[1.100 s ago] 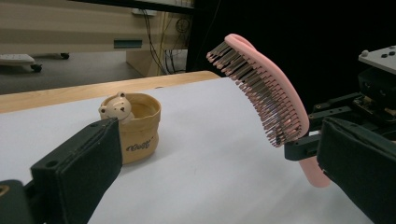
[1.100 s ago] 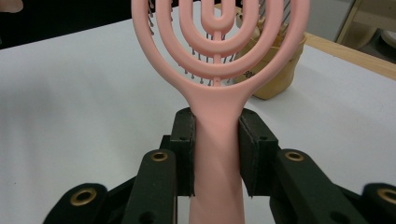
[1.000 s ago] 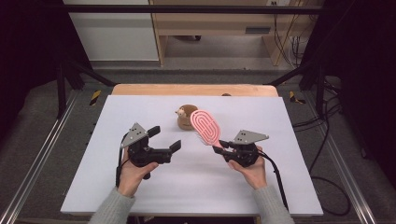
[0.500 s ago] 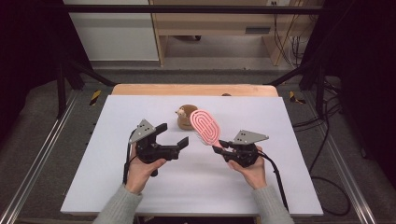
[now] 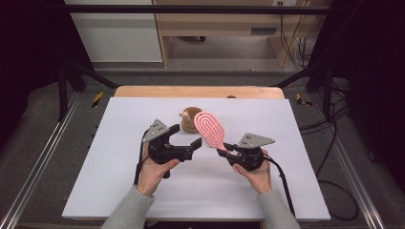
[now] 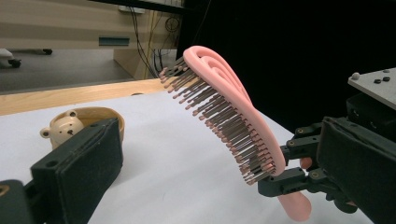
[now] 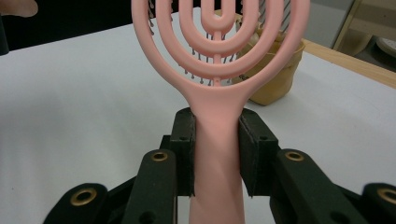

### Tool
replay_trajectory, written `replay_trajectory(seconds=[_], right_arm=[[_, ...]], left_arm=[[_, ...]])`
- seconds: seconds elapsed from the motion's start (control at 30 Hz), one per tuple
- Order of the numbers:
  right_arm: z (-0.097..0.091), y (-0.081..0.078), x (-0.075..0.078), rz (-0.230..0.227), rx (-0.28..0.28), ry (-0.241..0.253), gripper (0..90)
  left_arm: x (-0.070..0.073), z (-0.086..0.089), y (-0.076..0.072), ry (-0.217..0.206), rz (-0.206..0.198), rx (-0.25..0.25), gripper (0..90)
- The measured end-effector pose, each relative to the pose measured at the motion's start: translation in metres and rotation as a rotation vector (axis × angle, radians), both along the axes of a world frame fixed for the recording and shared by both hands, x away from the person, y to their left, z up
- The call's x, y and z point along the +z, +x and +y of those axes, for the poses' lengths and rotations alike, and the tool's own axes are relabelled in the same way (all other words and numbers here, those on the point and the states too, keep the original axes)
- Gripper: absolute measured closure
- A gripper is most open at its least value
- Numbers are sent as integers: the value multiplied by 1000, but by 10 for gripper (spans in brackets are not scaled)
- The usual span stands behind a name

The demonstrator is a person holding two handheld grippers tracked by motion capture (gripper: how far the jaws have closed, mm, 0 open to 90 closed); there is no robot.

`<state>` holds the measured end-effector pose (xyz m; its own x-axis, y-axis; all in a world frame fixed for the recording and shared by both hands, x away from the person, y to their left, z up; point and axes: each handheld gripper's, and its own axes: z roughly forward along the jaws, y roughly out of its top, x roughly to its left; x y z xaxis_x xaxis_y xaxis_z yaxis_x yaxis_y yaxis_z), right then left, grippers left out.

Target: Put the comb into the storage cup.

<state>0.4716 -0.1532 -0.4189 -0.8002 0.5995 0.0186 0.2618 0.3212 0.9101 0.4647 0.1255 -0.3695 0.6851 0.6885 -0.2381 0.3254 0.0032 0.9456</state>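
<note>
Holding pink hairbrush (image 5: pixel 209 130); right gripper (image 5: pixel 228 147) clamped

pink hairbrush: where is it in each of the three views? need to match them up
High view: pink hairbrush at table centre, head raised, handle in the right tool.
Left gripper view: brush centre-right, bristles facing the camera, handle clamped at lower right.
Right gripper view: brush top centre, back side showing, handle between the black jaws.
Shared landmark: the tan bear bowl, just behind the brush head; left in the left gripper view, behind the head in the right gripper view.
</note>
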Motion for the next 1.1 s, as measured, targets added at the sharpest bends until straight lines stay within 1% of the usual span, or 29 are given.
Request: replay_trajectory(seconds=[0.6, 0.73, 0.97, 1.1], right_arm=[[1, -1, 0, -8, 3, 5, 703], [1, -1, 0, -10, 5, 6, 703], [2, -1, 0, -12, 10, 8, 703], [2, -1, 0, -11, 14, 7, 703]], left_arm=[[-6, -19, 7, -18, 36, 0, 19], [-6, -22, 8, -14, 40, -2, 30], [-9, -29, 11, -5, 54, -7, 75], [-9, -33, 11, -17, 56, -9, 118]])
